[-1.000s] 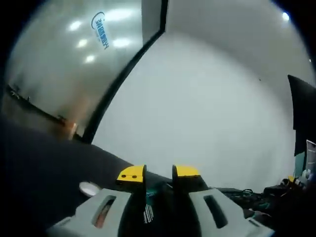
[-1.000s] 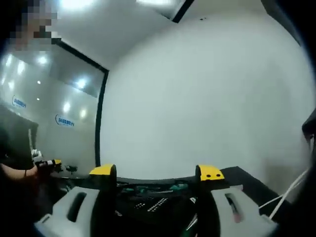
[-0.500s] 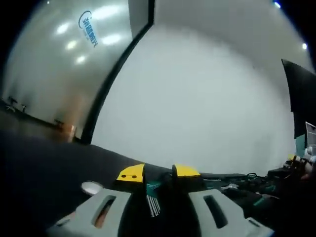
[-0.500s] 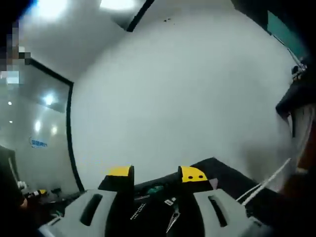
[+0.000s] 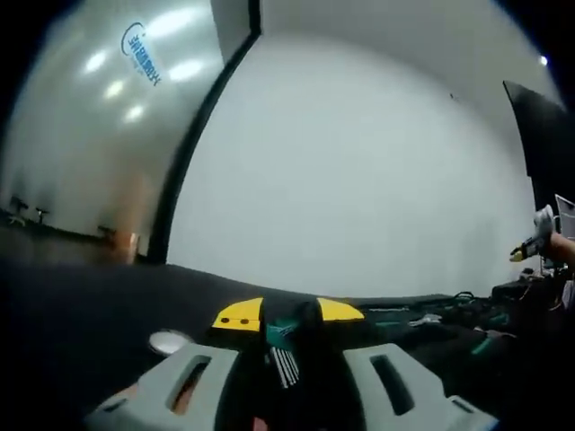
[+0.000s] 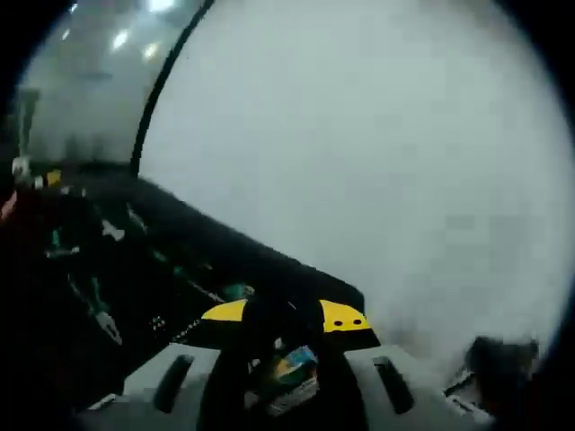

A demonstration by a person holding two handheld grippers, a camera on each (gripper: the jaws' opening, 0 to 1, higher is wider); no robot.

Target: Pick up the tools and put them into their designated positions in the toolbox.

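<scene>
**Both grippers clamped on items above the dark work surface**

In the left gripper view we find the left gripper point(image 5: 288, 312) with its yellow-tipped jaws drawn close together on a hex key set point(image 5: 285, 352): a green holder between the tips, with a fan of pale keys below it. This view looks low across the black table point(image 5: 81, 305). A small white round object point(image 5: 167, 341) lies on the table just left of the jaws. At the far right, tools point(image 5: 431, 318) lie spread on the surface, too small for us to name. A hand point(image 5: 550, 241) shows at the right edge holding something yellow-tipped. Behind stand a white wall point(image 5: 359, 171) and a glass partition point(image 5: 99, 135) bearing a blue logo.

In the right gripper view we find the right gripper point(image 6: 283, 316) with its jaws near together around a dark item carrying a green, yellow and blue label point(image 6: 292, 370); blur prevents us from identifying it. This view alone looks down on the toolbox point(image 6: 99, 278), a dark tray left of the jaws with green-handled tools in it, indistinct.
</scene>
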